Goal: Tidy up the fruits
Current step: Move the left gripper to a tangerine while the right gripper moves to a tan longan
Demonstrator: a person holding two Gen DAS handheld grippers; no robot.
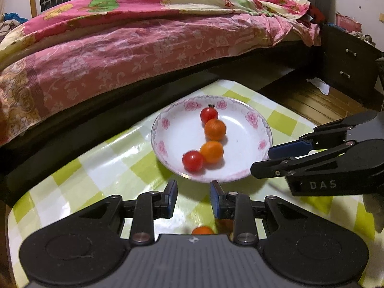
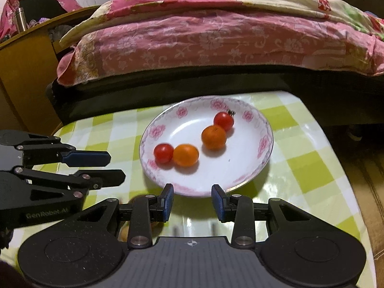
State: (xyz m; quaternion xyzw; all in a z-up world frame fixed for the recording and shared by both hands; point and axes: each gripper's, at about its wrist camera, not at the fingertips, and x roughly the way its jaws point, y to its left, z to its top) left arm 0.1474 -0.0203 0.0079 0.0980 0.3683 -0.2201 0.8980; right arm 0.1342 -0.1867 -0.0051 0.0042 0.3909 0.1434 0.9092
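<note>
Plate [image 2: 264,122] on the tabletop [image 2: 307,165] holds two tomatoes and two oranges; left gripper [image 1: 193,199] and right gripper [image 2: 192,200] wait beside it, jaws released, empty.

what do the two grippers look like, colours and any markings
Both match: the left gripper and right gripper have black linkage arms with silver pivot pins, blue finger pads, and a grey ribbed body with two round black discs. Seen side-on, the right reads "DAS" and the left "GenRobot.AI". No cables or sleeves show.
</note>
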